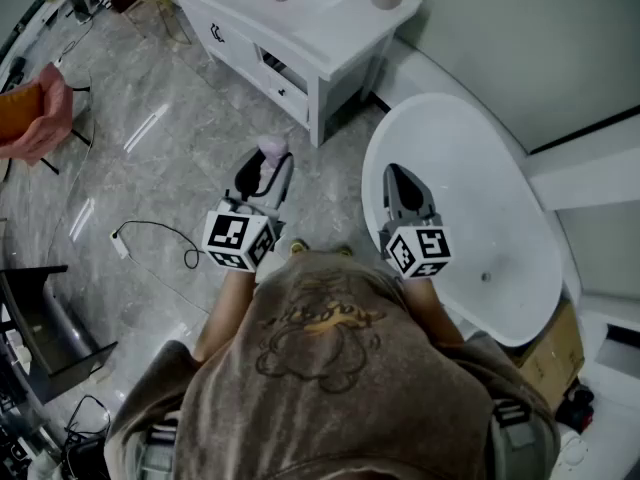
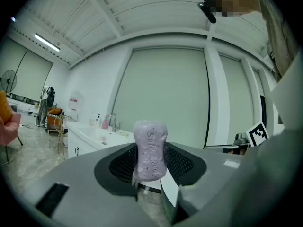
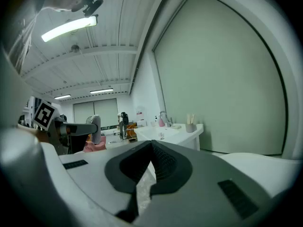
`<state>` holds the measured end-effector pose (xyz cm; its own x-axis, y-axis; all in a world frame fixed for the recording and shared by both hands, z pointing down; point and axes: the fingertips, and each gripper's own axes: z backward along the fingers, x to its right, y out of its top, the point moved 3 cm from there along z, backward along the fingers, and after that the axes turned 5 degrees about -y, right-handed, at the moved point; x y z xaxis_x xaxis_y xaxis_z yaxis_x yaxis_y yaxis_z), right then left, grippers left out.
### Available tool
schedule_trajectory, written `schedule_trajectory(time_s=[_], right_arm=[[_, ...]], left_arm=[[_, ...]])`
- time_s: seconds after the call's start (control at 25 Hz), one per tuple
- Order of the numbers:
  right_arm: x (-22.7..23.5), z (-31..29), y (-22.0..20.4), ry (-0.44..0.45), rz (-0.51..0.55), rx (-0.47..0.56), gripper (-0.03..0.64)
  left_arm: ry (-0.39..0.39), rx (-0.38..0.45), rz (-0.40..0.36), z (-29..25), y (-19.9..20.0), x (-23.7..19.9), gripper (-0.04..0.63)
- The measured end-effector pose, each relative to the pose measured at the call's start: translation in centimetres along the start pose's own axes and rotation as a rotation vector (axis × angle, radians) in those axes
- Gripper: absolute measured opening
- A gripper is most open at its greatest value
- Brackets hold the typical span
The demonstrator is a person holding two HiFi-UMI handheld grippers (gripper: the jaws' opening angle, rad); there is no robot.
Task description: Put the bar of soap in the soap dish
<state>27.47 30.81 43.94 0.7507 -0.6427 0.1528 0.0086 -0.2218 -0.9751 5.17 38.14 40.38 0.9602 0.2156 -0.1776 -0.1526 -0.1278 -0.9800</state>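
The left gripper (image 1: 262, 173) is clamping the rounded lilac soap (image 2: 150, 150); the right gripper (image 1: 402, 186) is hanging closed, empty; glossy tub (image 1: 470, 168) at three o'clock, white vanity (image 1: 330, 38) at twelve.

We record a taupe T-shirt (image 1: 330, 388) with a printed figure. The left gripper (image 1: 268, 160) and right gripper (image 1: 398, 176) are grey with black ribbed pads (image 3: 163, 162); each carries a black-and-white marker cube (image 1: 238, 240).
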Motion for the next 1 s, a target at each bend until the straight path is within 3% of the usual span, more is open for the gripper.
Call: schedule_trajectory(time_s=[0.2,1.0], right_arm=[[0.1,-0.6,0.0,-0.015,-0.032,0.010,-0.011],[-4.6,-7.3,-0.4,-0.049,0.007,0.012,-0.011]], left_arm=[[-0.005,0.005,0.004,-0.3,0.0,-0.6,0.176],[-0.088,0.023,0.004,-1.2,0.7,-8.8,0.176]])
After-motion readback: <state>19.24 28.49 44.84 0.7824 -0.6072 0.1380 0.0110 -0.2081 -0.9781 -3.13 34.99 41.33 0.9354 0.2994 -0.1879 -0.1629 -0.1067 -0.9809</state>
